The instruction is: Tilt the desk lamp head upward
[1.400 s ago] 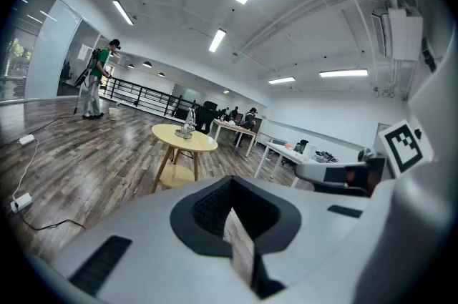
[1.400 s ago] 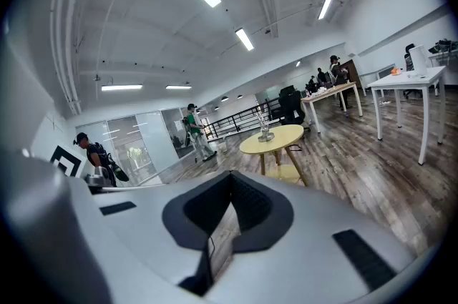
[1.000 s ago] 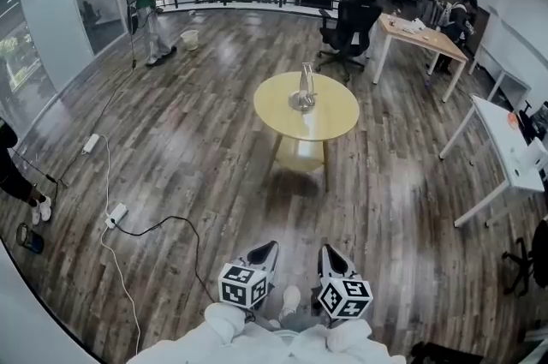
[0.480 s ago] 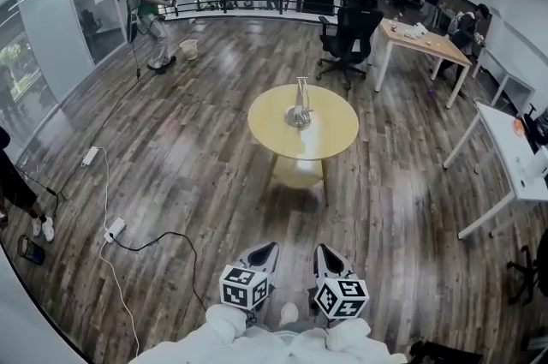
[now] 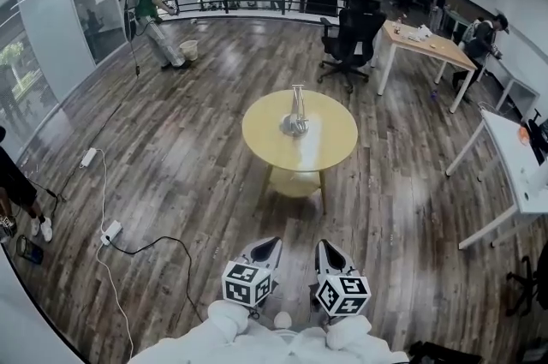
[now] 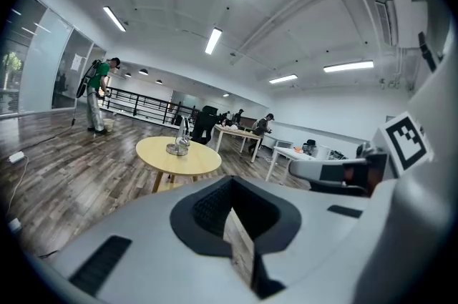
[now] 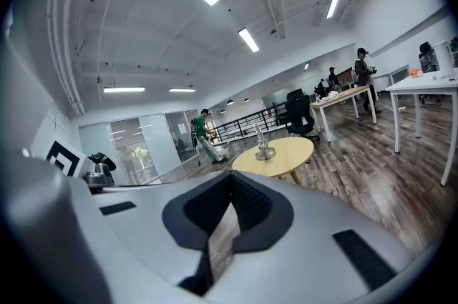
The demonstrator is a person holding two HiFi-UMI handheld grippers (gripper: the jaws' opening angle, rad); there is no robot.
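You're holding both grippers low at the bottom centre of the head view, side by side, tips pointing up the frame. The left gripper (image 5: 267,247) is sitting fully closed, jaws pressed together with nothing between them. The right gripper (image 5: 326,247) is doing the same, pads meeting and gripping nothing.

The desk lamp (image 5: 295,117) is standing on the round yellow table (image 5: 334,144) in the middle of the frame, well apart from both grippers, with a stretch of dark wood floor (image 5: 197,148) lying between. It's looking silvery, with a round base and a thin stem going up; it's too small here to tell how the head is angled.

In the left gripper view the lamp is showing left of centre above the closed jaws, and in the right gripper view it's sitting just above centre.

A black office chair (image 5: 353,32) is sitting behind the table, and a person in green (image 5: 152,2) is walking at the upper left.
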